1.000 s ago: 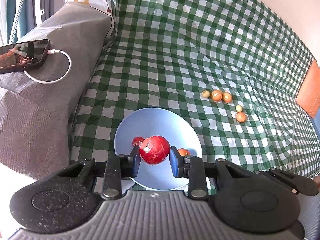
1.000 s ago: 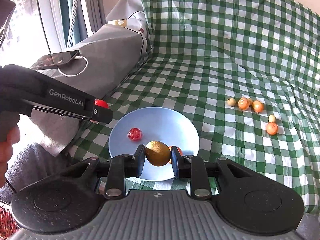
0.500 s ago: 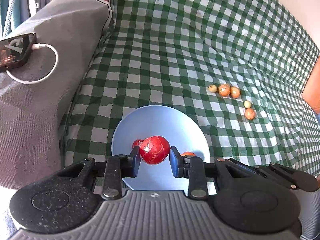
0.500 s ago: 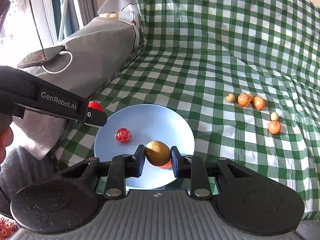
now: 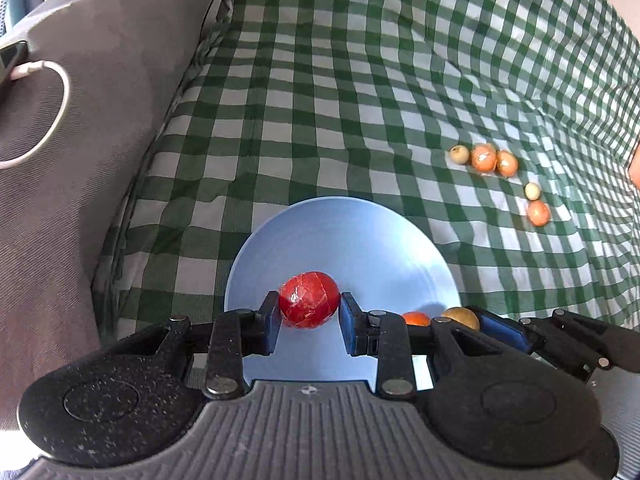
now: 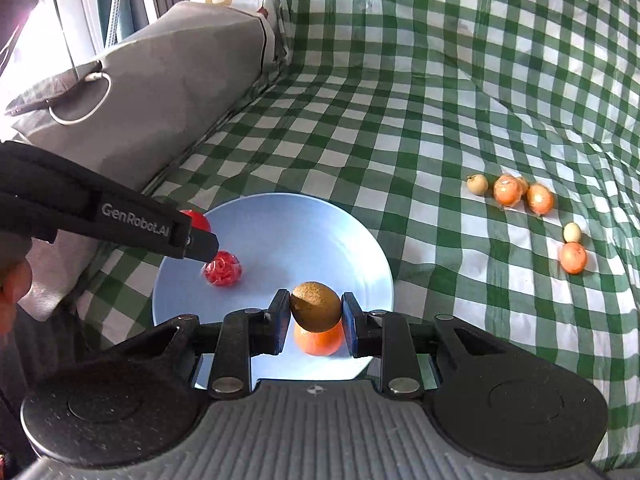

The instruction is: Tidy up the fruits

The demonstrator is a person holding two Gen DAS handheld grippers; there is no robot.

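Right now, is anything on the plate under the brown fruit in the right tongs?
Yes. An orange fruit lies on the plate directly beneath the brown fruit; a small red fruit sits further left.

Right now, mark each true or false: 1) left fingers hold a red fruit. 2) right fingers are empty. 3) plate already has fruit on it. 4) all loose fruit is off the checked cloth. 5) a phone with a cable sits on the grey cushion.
1) True. The left gripper is shut on the red fruit.
2) False. The right gripper is shut on a brown fruit.
3) True. The blue plate holds a small red fruit and an orange fruit.
4) False. Five small fruits lie on the checked cloth, right of the plate.
5) True. The phone with its white cable lies on the grey cushion.
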